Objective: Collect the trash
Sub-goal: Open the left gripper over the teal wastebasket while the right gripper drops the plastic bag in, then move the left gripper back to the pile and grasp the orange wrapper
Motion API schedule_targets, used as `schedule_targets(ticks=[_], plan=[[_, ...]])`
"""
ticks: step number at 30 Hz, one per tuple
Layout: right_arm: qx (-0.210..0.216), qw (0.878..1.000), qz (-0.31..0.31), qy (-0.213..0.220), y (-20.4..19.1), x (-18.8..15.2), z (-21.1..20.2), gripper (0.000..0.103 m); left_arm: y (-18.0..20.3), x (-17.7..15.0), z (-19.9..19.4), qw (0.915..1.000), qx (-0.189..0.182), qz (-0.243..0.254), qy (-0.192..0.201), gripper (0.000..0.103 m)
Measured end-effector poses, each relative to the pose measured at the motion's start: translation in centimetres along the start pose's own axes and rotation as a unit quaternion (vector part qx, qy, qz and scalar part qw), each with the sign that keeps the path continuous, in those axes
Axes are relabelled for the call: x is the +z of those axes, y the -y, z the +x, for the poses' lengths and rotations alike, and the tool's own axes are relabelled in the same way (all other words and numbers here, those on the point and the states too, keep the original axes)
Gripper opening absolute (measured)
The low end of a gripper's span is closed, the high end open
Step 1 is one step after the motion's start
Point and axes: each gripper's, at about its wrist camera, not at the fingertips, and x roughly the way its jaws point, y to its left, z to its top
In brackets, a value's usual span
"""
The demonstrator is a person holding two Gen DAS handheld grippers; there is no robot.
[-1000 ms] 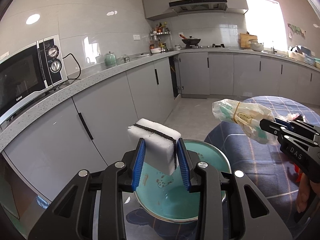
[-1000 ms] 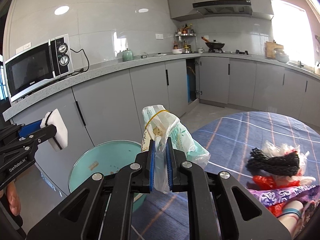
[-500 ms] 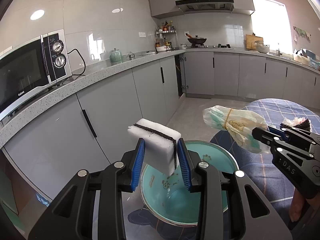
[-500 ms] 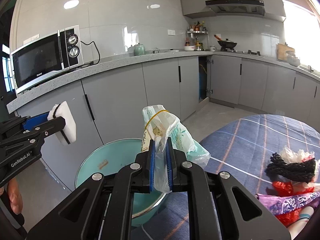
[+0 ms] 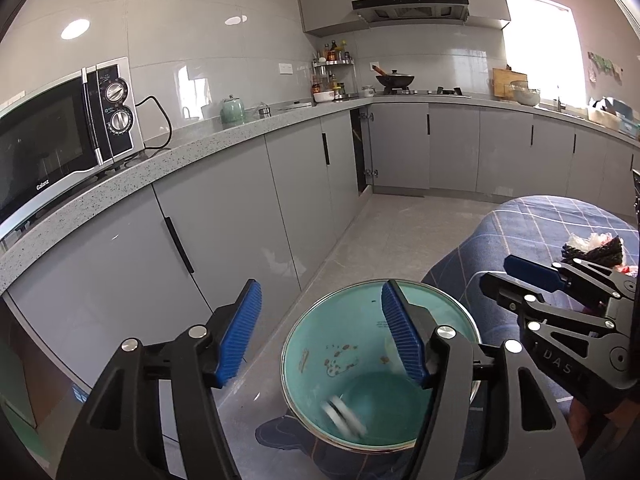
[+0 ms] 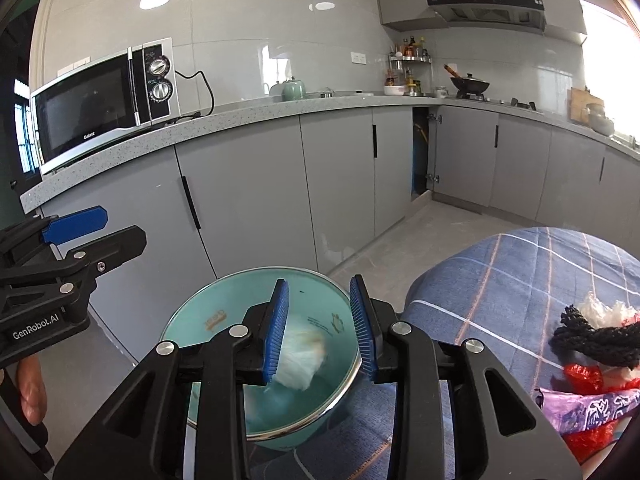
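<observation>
Left wrist cam: your left gripper has jaws wide and opening, nothing btwn the pads. It sits over the teal bin; blurred white sponge is low inside, plus a pale smear by the right wall. Right wrist cam shows what left doesn't: white plastic bag just under your right gripper, at the bin mouth, close to the left pad; contact unclear, motion-blurred. Jaws part open and opening. Same view only: more trash on the blue plaid tablecloth – black net, red and purple wrappers.
</observation>
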Motion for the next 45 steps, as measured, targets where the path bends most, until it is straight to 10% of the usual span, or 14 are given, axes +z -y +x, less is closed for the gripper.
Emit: schedule_targets(ticks=[16,45], plan=[[-0.066,0.998,0.013,0.019,2.4,-0.7,-5.8,0.042,2.5,-0.5,-1.3,0.9997,-0.021,0.016,0.0,0.079],[-0.258,0.961,0.099,0.029,17.4,-12.2,-25.1,0.055,23.5,-4.1,-7.8,0.9732,-0.182,0.14,-0.001,0.091]])
